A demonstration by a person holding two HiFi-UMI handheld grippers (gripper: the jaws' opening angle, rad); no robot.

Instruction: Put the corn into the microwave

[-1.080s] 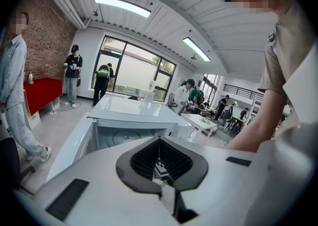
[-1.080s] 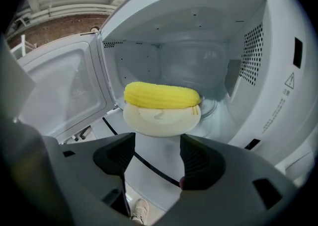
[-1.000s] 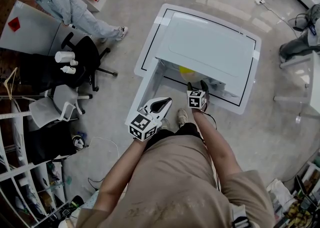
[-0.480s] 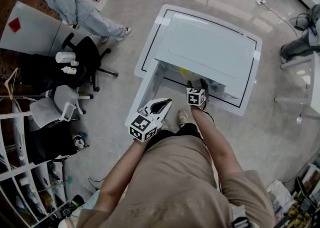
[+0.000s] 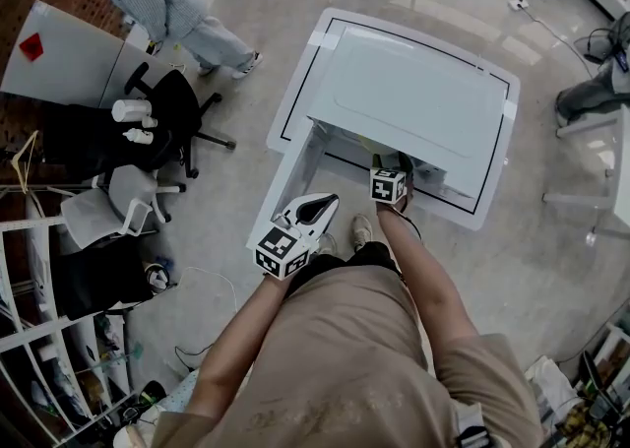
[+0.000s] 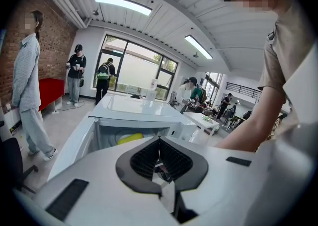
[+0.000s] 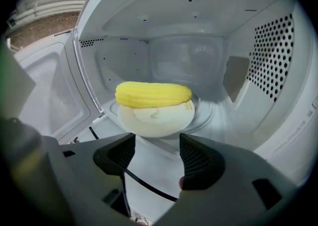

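The microwave (image 7: 198, 11) stands open around my right gripper (image 7: 156, 146), whose jaws are spread with nothing between them. Just beyond their tips sits a white plate (image 7: 158, 123), with the corn (image 7: 153, 95) lying across it. My left gripper (image 6: 159, 141) hangs outside, its jaws pressed together and empty. I judge the placing done. Next I should draw back clear and swing the door (image 7: 44, 96) shut.

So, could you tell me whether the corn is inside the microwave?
Inside: the corn lies on a plate within the microwave, its door open.
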